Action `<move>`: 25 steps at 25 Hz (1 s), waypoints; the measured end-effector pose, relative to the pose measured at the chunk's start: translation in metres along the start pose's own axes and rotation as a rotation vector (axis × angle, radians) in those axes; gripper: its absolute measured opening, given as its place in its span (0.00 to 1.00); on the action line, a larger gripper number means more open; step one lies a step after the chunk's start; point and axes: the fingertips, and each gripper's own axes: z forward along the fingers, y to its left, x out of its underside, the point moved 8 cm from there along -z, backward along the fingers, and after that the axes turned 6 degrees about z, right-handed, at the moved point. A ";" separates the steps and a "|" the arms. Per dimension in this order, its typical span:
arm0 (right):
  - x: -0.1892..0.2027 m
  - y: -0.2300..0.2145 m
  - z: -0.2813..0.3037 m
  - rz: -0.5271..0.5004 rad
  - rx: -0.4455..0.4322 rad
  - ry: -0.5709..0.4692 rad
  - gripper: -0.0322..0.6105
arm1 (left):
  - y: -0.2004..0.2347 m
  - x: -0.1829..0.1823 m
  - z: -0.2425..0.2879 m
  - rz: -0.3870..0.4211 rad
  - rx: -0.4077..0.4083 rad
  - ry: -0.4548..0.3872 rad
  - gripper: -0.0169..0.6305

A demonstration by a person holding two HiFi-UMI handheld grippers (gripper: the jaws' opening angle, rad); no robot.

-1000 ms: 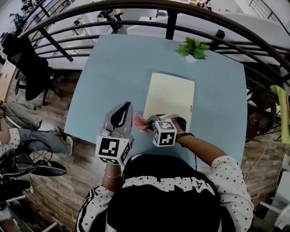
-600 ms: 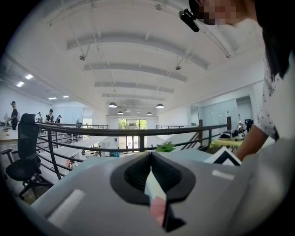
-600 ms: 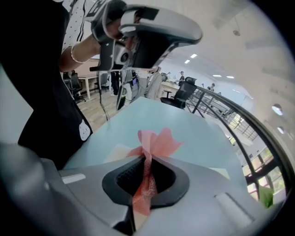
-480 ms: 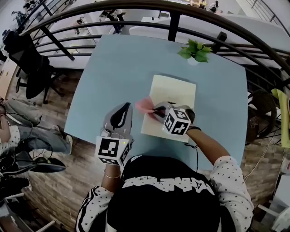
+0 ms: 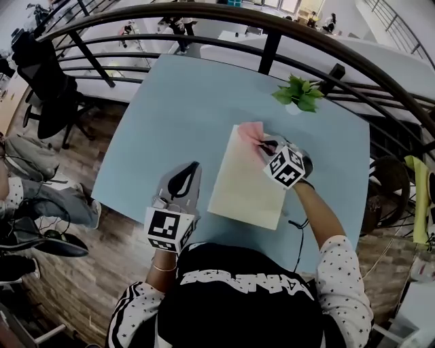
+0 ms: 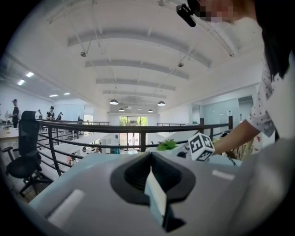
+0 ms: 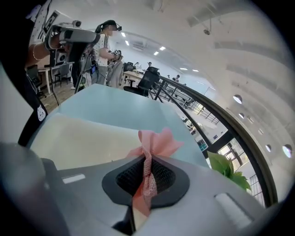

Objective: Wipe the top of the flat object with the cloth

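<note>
Since half a second ago the right claw (image 5: 265, 144) has carried the cloth (image 5: 250, 131) from midway along the board's left edge up to its far left corner. The left claw (image 5: 185, 175) has stayed over the near edge of the surface (image 5: 183, 95).

By count there are two claws, one pink cloth, one cream board (image 5: 248, 183), one potted plant (image 5: 299, 92), one black office chair (image 5: 47, 81) and one curved dark railing (image 5: 204, 12) round the far side.

The right claw is clamped on the cloth. In the right gripper view the pink fabric (image 7: 154, 144) runs down pinched between that claw's (image 7: 144, 186) jaws and fans out ahead of them. It sits over the board (image 7: 78, 138), which lies flat on the pale blue surface (image 7: 124, 106). Whether the fabric presses on the board I cannot tell. The left claw (image 6: 154, 186) is closed on nothing (its jaws meet with only air ahead).

Only the head view shows the board whole, running lengthwise away from the person, to the right of the left claw and apart from the potted plant. Only the right gripper view shows the grip itself, along with leaves of the potted plant (image 7: 226, 168) at its right and a person (image 7: 103, 62) standing far off. The left gripper view catches neither board nor cloth. It does show the right claw's marker cube (image 6: 201, 146), with the potted plant (image 6: 167, 145) and railing (image 6: 138, 129) behind it.
</note>
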 end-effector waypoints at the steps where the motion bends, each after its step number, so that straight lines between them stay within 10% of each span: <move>1: 0.003 -0.005 0.003 0.000 0.010 0.012 0.08 | 0.001 0.001 0.001 -0.002 -0.001 0.003 0.03; 25: 0.017 0.000 0.031 -0.191 0.014 0.141 0.06 | -0.003 -0.004 0.016 0.002 0.023 0.021 0.03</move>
